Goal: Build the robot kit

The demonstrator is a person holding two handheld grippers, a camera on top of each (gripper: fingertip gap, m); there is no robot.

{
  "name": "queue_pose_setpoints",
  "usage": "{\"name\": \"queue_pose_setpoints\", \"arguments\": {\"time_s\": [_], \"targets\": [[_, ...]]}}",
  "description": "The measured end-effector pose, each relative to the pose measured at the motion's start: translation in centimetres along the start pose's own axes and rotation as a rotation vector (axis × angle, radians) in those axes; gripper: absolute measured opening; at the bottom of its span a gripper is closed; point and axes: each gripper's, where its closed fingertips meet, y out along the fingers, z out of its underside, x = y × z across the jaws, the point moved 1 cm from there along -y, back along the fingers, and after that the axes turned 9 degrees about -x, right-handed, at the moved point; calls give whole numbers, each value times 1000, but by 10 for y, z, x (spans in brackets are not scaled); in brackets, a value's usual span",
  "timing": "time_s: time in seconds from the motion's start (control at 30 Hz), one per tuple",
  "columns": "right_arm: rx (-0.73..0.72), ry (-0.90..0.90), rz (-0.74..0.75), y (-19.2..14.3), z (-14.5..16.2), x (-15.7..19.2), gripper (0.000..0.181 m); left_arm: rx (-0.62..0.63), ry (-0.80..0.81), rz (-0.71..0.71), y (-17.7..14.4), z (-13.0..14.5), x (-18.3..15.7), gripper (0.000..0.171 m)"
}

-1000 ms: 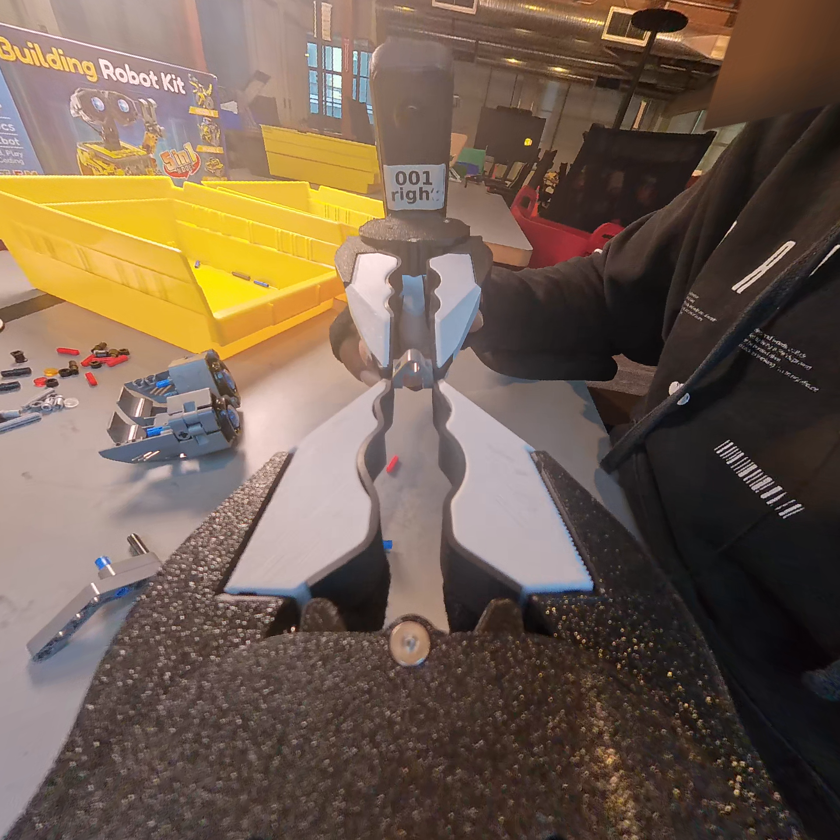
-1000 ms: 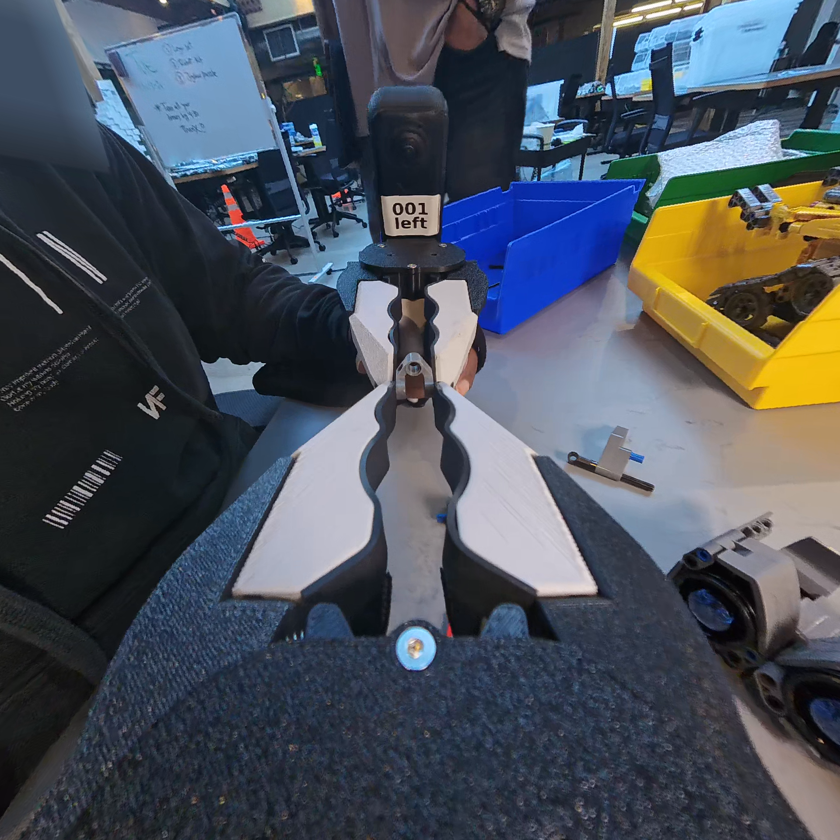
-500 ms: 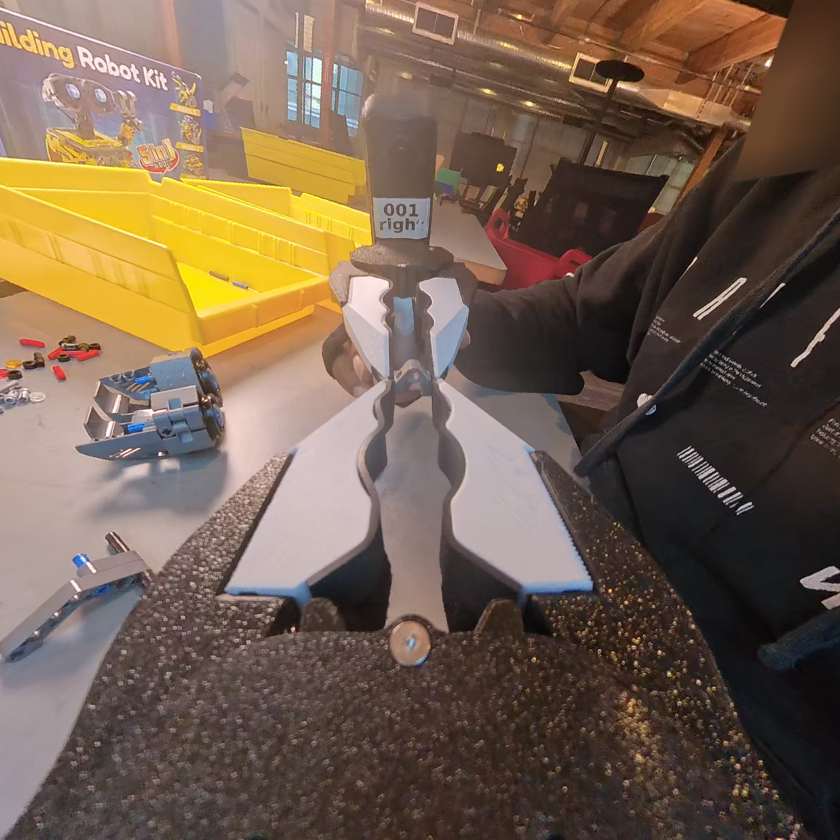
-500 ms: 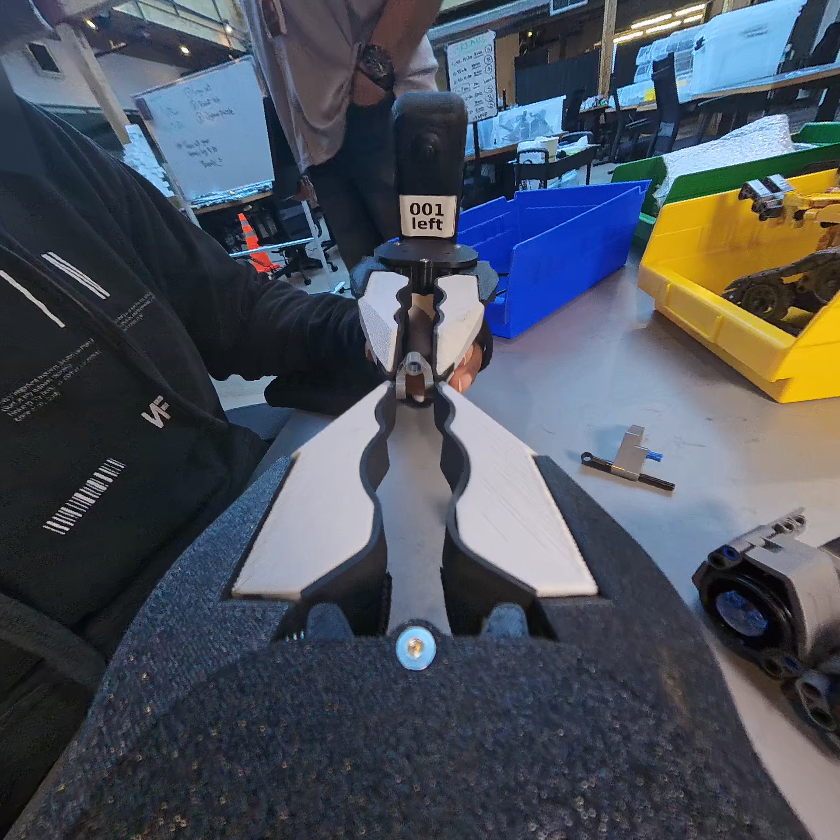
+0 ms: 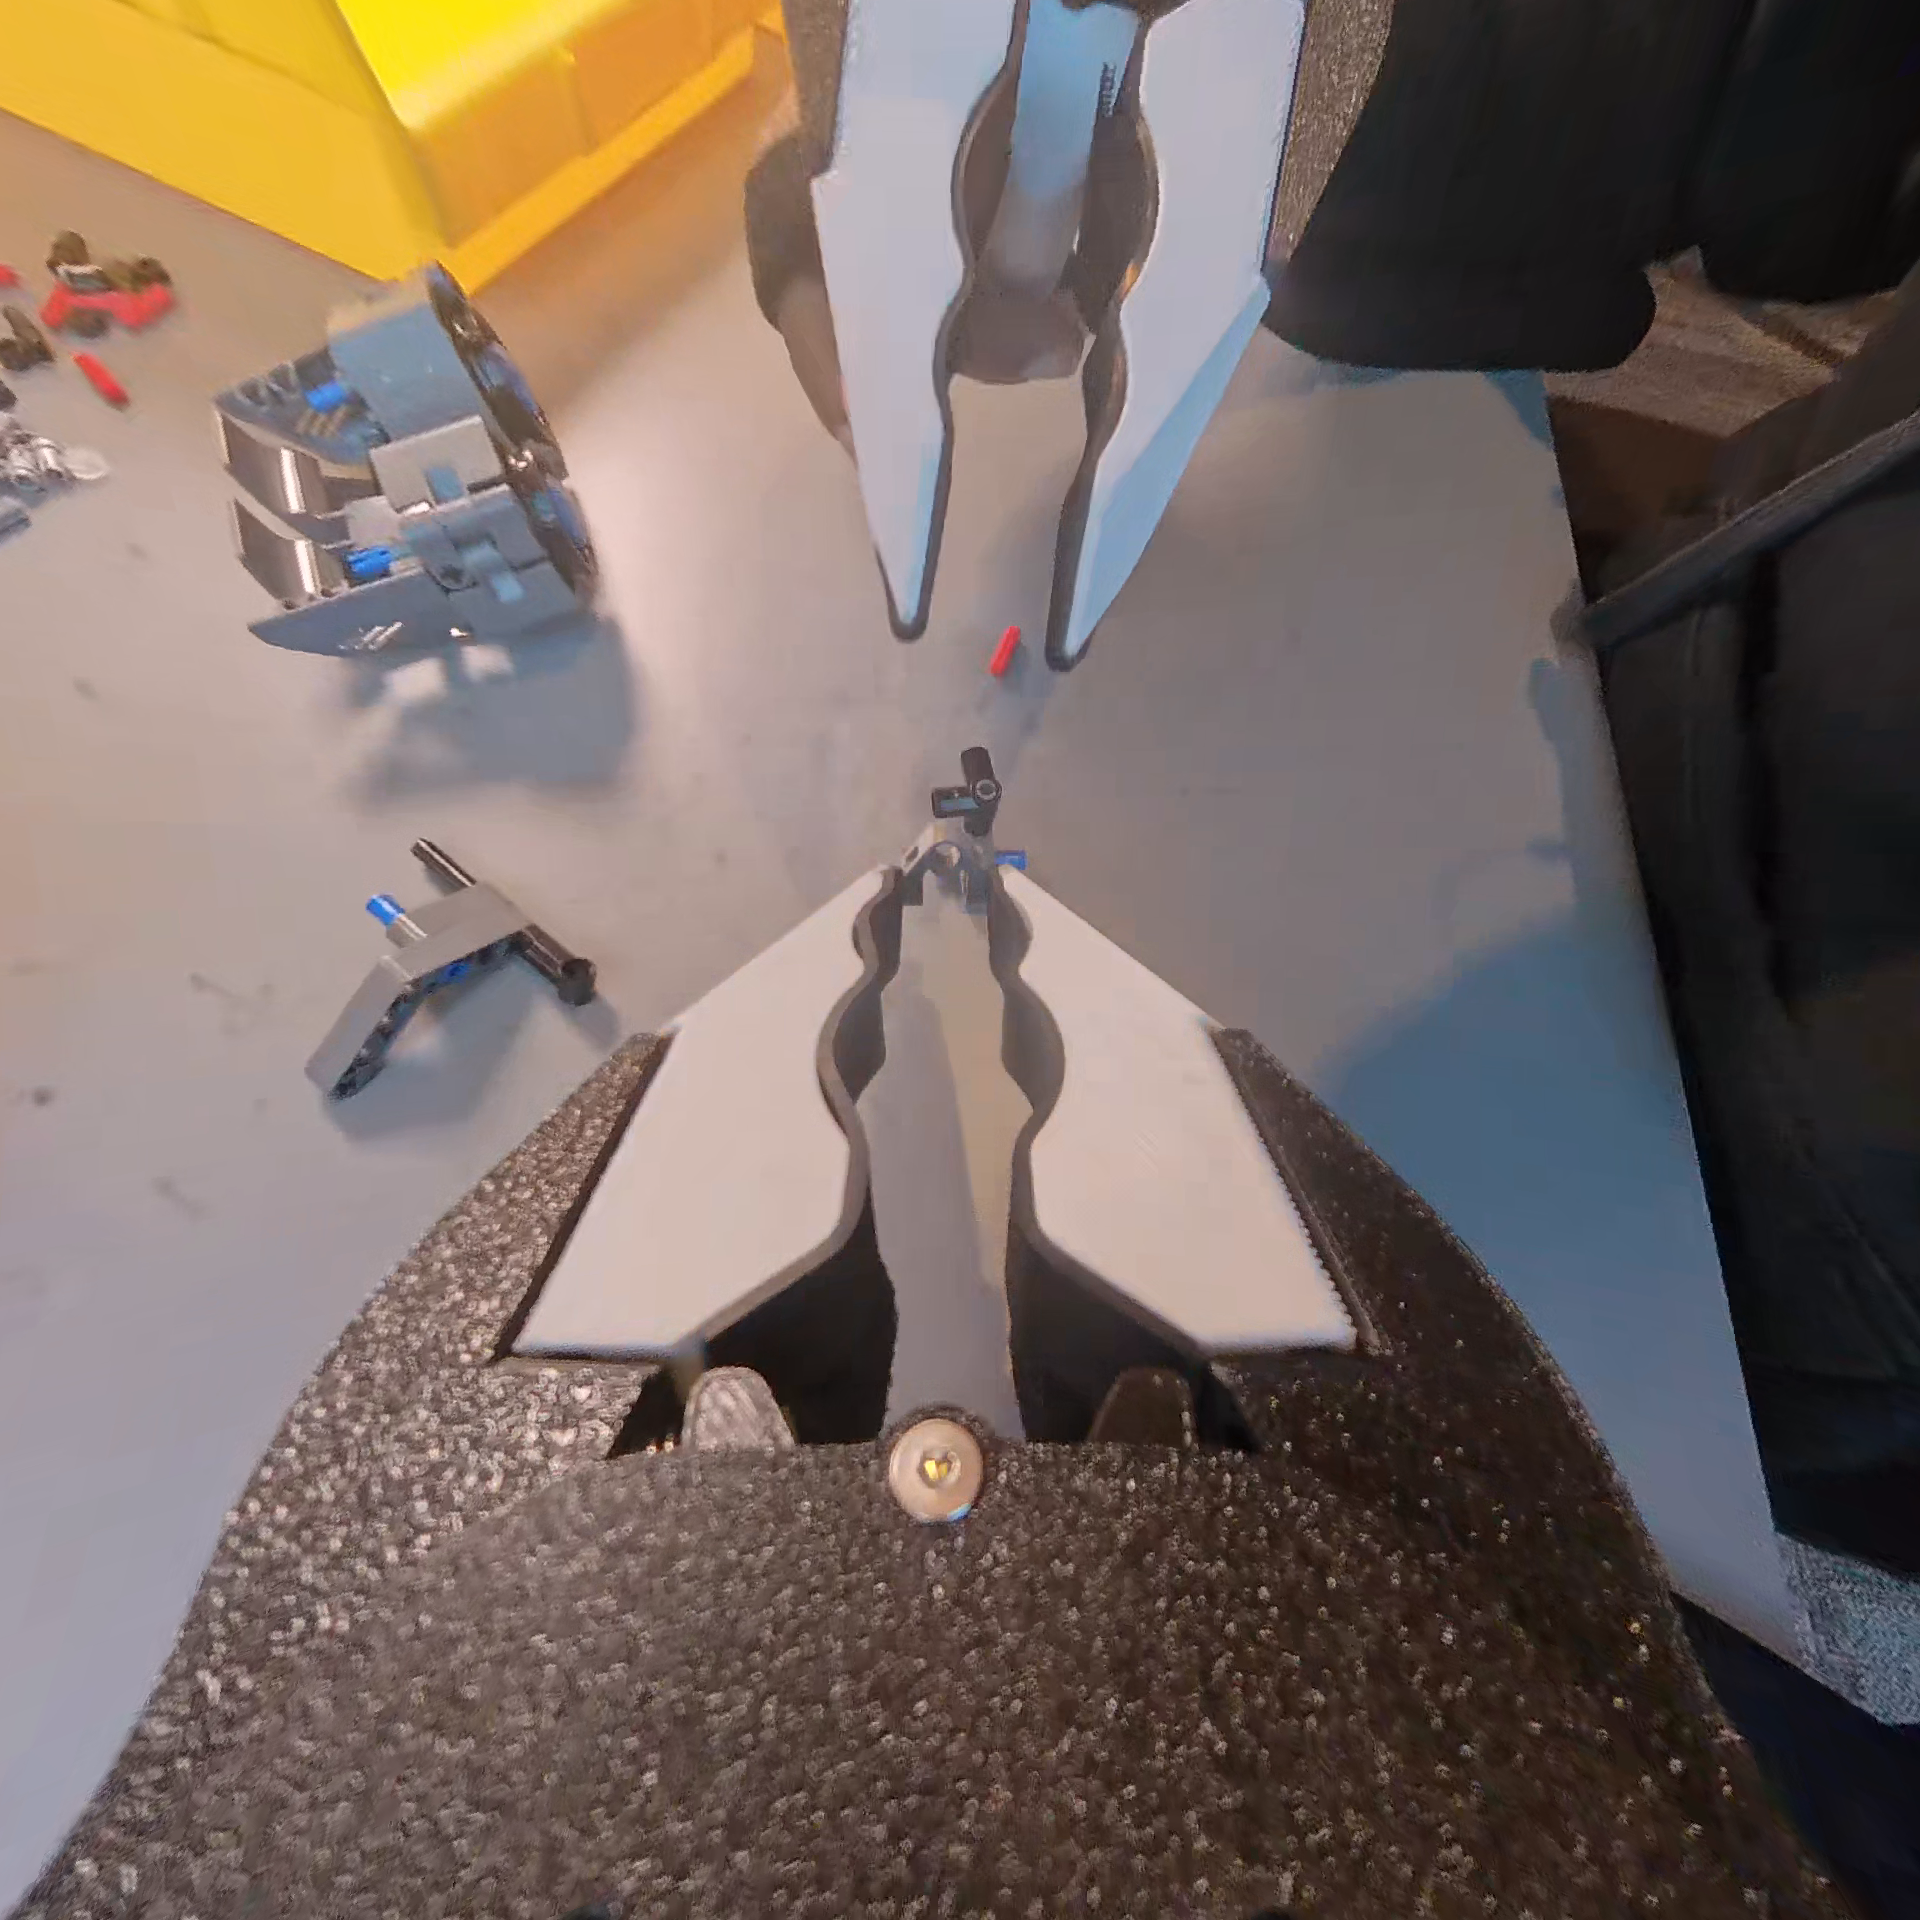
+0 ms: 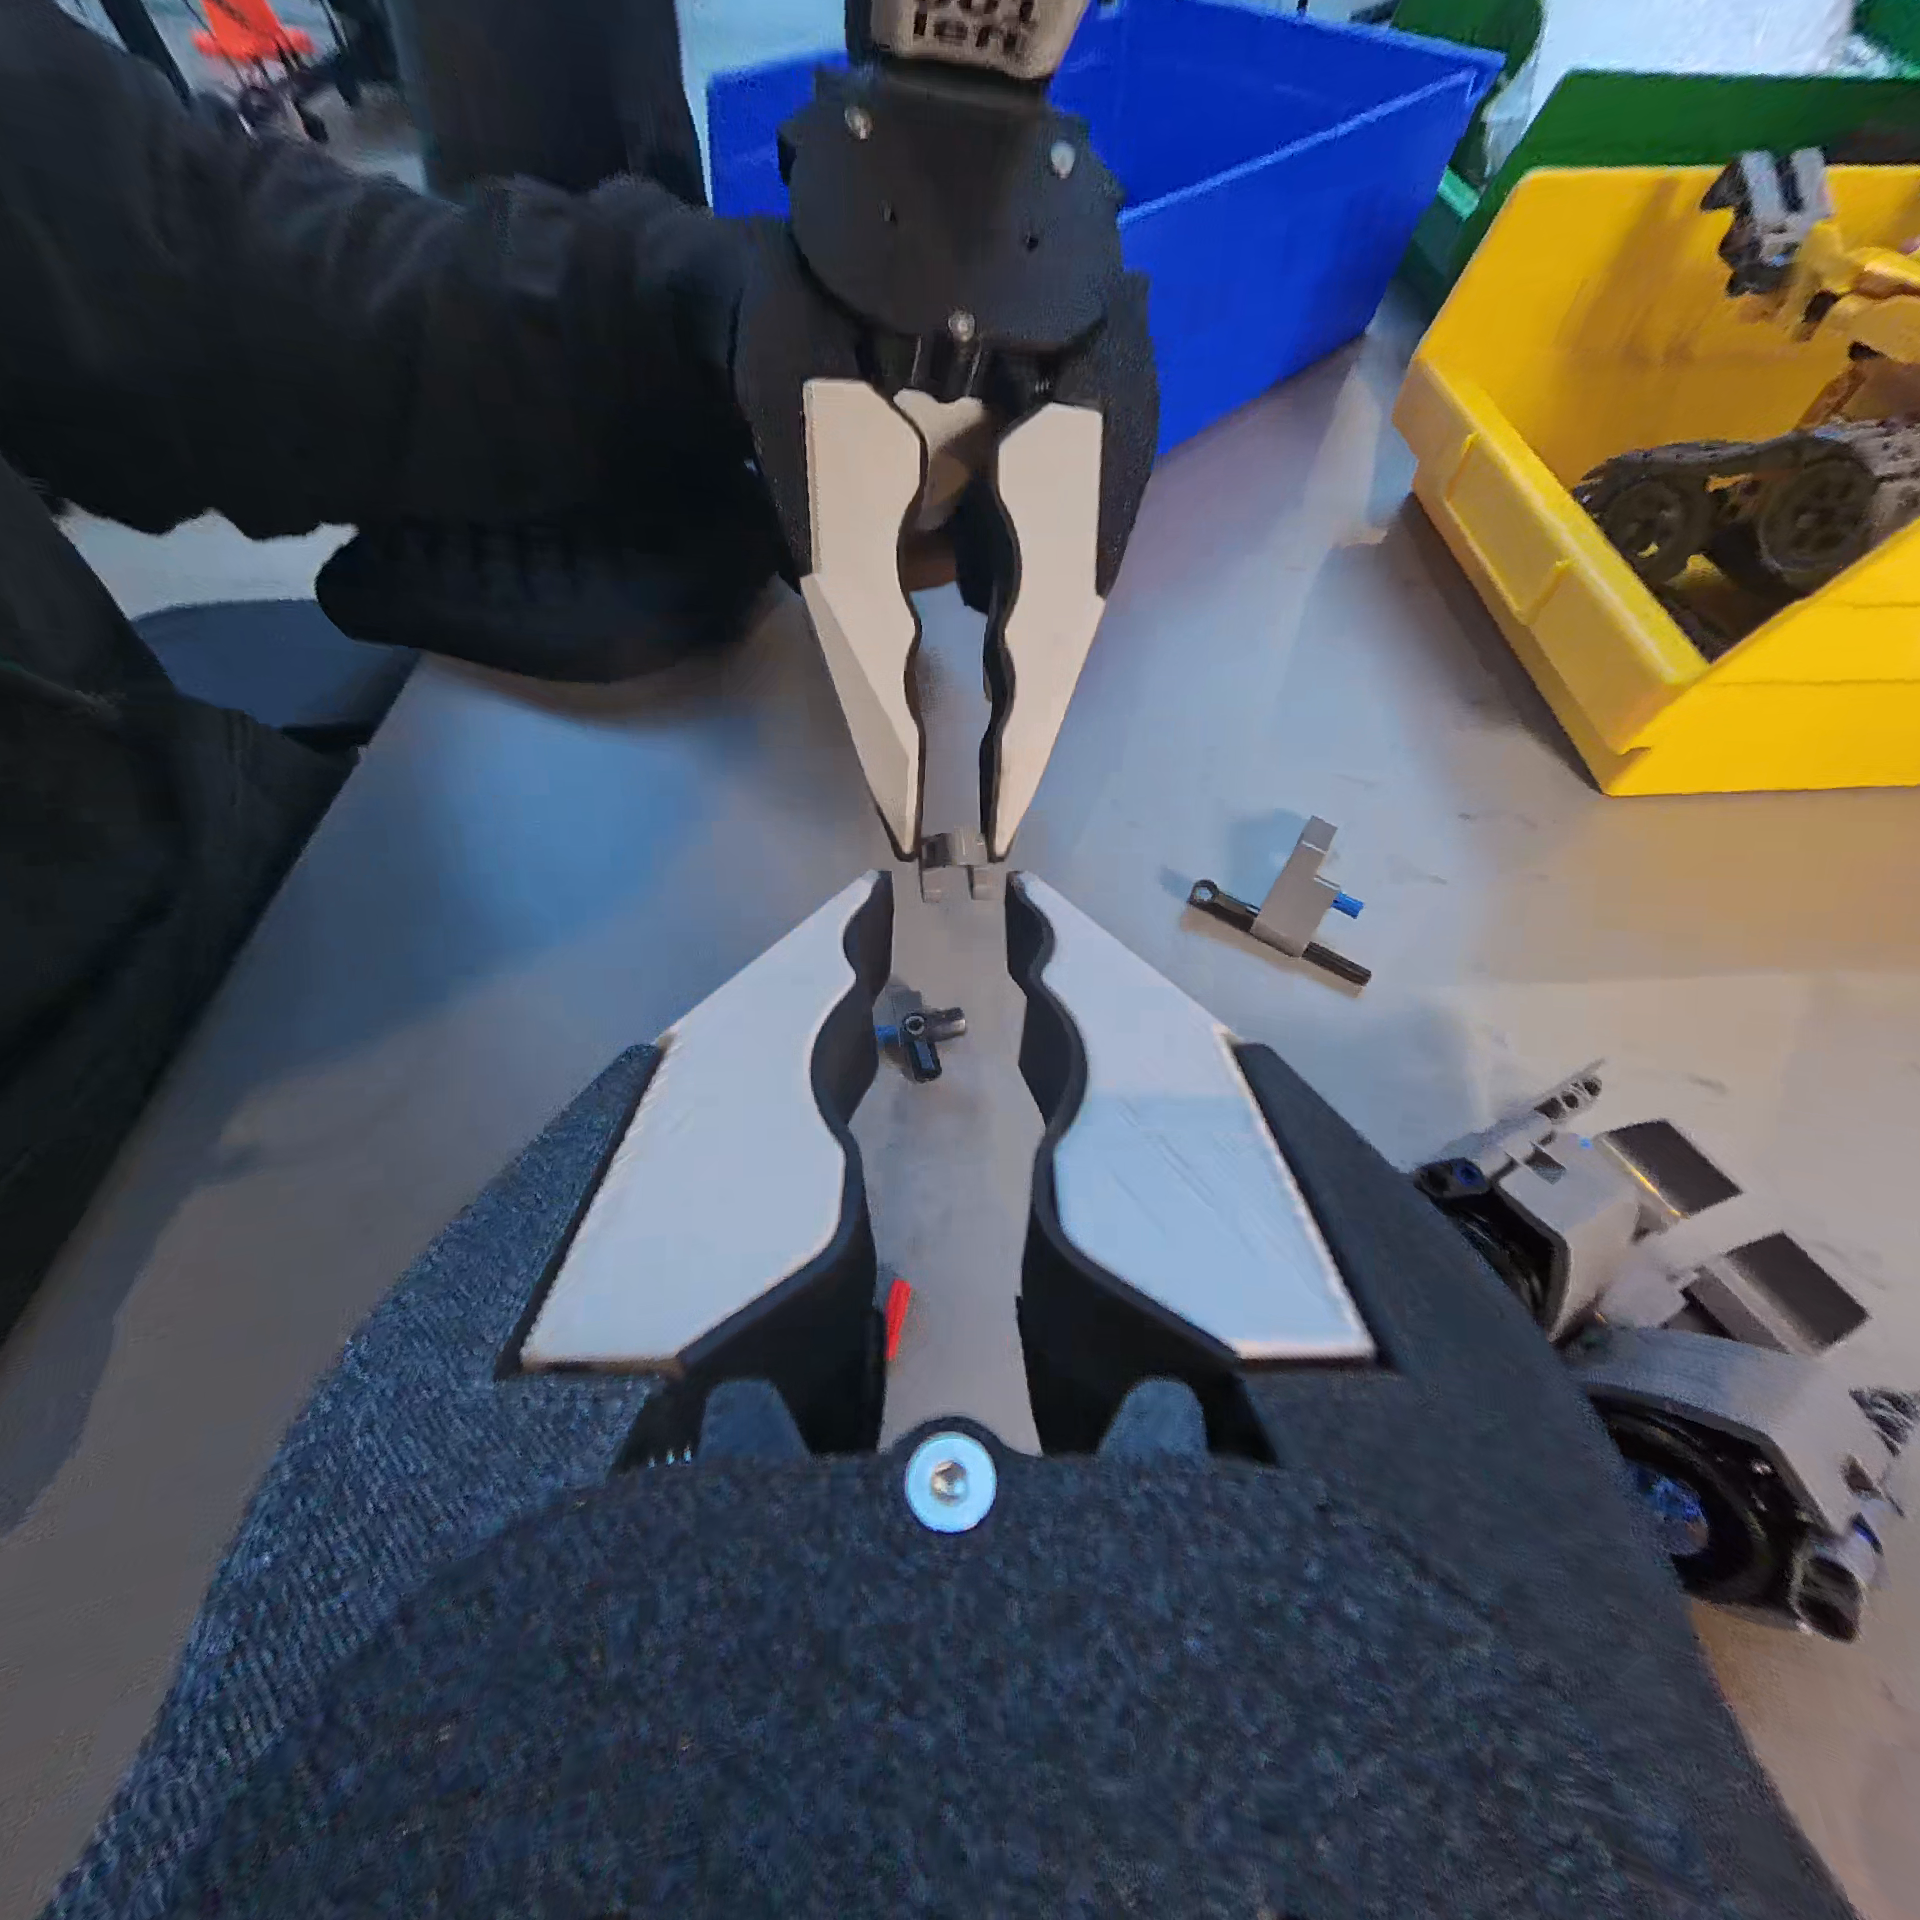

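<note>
From over the left wrist, the left tongs (image 5: 948, 883) are clenched on a small grey block (image 5: 940, 864) with a blue pin sticking out of its side, held low over the grey bench (image 5: 208, 779). Just past their tips a black cross connector (image 5: 971, 792) lies on the bench. Facing them, the right tongs (image 5: 982, 639) point down with their fingers parted, and a red pin (image 5: 1003, 651) lies between the tips. Off to the left sit a grey wheeled assembly (image 5: 416, 468), a grey angled beam (image 5: 436, 956) on a black axle, and a scatter of red and black small parts (image 5: 94, 301). A yellow bin (image 5: 468, 125) fills the far corner (I can't make out anything inside it from here).

From over the right wrist, the right tongs (image 6: 948, 881) are released and grasp nothing. The connector and the red pin lie on the bench in the gap between their fingers. The left tongs (image 6: 951, 847) come down from above, shut on the small grey block, which hangs just beyond the right tips and seems not to touch them. On the right, the nearer yellow bin (image 6: 1507, 540) holds a yellow tracked vehicle model (image 6: 1766, 499) with black treads. Behind it stand a blue bin (image 6: 1247, 208) and a green bin (image 6: 1662, 125), but their contents are out of sight.
</note>
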Motion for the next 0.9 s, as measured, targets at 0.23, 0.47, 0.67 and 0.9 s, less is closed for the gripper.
{"name": "queue_pose_setpoints", "arguments": {"time_s": [0.23,0.47,0.67,0.9], "targets": [[160,-44,-19,24,24,8,18,78,50,15,10,8,-7,15],[207,-39,-68,30,27,12,7,83,58,20,11,9,-11,15],[220,-20,-81,22,31,11,5,58,33,29,17,7,-11,15],[275,-31,-76,20,42,12,4,119,23,28,25,13,-11,15]]}}
